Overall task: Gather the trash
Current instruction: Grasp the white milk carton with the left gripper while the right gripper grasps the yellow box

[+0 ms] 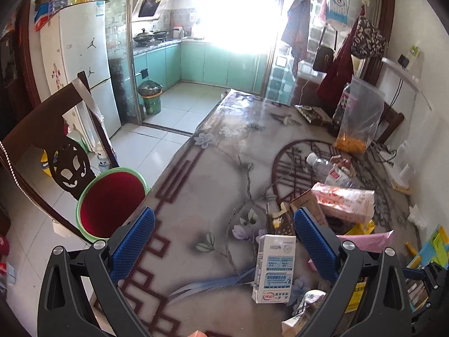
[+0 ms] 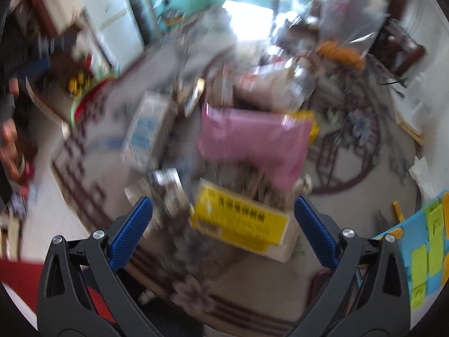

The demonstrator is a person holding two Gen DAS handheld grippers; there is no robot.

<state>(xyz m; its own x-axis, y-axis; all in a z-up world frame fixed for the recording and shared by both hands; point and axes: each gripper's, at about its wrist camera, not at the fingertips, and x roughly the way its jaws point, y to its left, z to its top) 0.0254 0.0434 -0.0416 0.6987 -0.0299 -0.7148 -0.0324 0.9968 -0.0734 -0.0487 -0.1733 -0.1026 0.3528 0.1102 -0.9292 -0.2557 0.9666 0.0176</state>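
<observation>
We see the floral-patterned bench (image 1: 213, 174) filling mid-frame, trash heaped at lower right. The round green bin with red liner (image 1: 112, 202) sits lower left, off the bench edge. Our left gripper (image 1: 224, 241) has its fingers spread, empty, the white-and-blue milk carton (image 1: 273, 266) standing between them. Our right gripper (image 2: 223, 230) is likewise open, over the yellow-labelled packet (image 2: 238, 221). That view's blur suggests haste; we could topple the carton.

The left wrist view looked from above the tabletop's (image 1: 213, 174) near edge down its length toward the kitchen. The right wrist view, blurred, sat lower and closer over the litter. Both shared the white carton (image 1: 273, 266) (image 2: 148, 129) and pink packet (image 1: 370, 237) (image 2: 252, 137).
</observation>
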